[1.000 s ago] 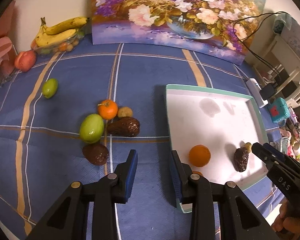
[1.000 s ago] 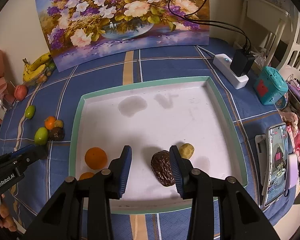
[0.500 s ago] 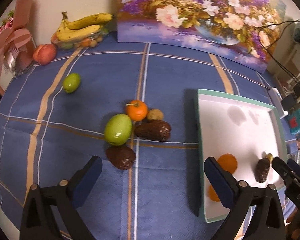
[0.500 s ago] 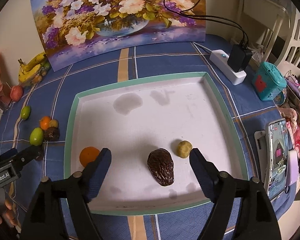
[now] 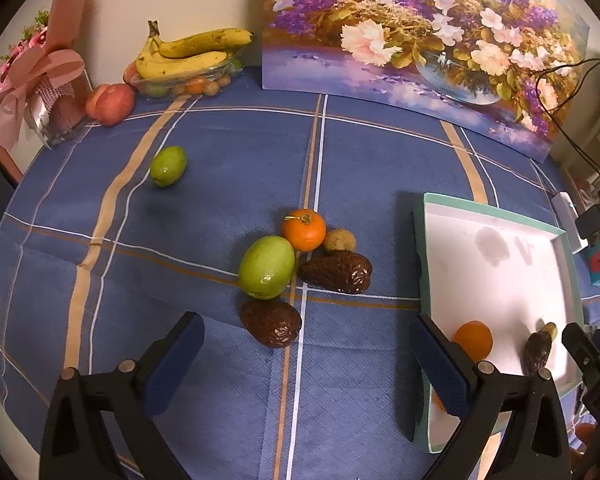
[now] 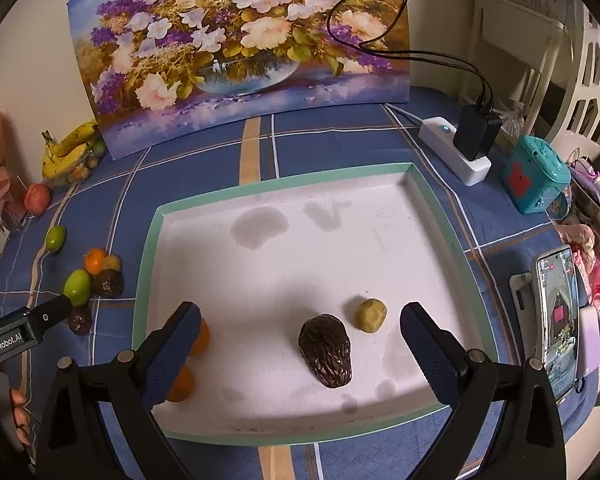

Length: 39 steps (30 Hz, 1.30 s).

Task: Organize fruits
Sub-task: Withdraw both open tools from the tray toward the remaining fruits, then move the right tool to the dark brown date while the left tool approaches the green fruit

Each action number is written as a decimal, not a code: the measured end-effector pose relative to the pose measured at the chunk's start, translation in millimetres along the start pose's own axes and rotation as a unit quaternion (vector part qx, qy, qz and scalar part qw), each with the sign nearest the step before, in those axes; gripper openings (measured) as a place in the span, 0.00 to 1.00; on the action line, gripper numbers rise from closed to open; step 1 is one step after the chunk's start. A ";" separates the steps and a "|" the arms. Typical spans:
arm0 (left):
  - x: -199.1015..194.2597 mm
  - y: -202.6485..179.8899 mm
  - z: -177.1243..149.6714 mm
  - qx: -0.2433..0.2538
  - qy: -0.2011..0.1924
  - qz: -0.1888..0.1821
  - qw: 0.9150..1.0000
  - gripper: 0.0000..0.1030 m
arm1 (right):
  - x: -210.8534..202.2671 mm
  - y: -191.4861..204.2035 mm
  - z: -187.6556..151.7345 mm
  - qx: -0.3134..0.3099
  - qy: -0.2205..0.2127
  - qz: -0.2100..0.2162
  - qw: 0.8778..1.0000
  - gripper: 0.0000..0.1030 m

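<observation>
I'm opening the right gripper [image 6: 300,344] jaws over the dark avocado [image 6: 327,352] near the tray's [image 6: 436,208] front edge, releasing it, while holding the left gripper [image 5: 306,354] wide above the table's loose fruit pile [image 5: 300,268].

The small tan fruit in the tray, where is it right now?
In the right wrist view the small tan fruit lies on the tray floor, apart from the dark wrinkled avocado and up-right of it, between the right gripper's opening jaws.
</observation>
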State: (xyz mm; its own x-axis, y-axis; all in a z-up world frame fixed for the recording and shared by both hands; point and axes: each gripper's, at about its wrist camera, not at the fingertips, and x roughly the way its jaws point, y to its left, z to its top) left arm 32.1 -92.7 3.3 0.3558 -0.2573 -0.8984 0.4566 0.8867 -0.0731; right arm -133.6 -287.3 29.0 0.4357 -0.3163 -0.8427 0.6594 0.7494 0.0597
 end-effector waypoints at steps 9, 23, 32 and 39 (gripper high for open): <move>-3.9 7.9 2.6 -0.002 -0.009 0.008 1.000 1.00 | -0.6 6.9 0.8 -0.010 -0.013 -0.001 1.000 0.97; -14.9 54.9 11.5 -0.049 -0.042 0.018 0.998 1.00 | 1.7 42.9 2.0 -0.029 -0.024 0.049 0.998 0.97; -21.7 89.9 15.3 -0.102 -0.066 0.003 0.993 1.00 | 5.4 81.0 2.8 -0.042 -0.023 0.099 0.994 0.97; -29.8 106.8 17.8 -0.126 -0.092 -0.019 0.988 1.00 | 8.7 109.7 3.7 -0.058 -0.023 0.131 0.989 0.97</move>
State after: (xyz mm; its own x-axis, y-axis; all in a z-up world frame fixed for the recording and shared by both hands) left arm 84.7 2.9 30.0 0.4945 -0.3370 -0.8012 0.2637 0.9365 -0.2312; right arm -55.2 -210.0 30.2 0.6112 -0.1255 -0.7815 0.4459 0.8703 0.2090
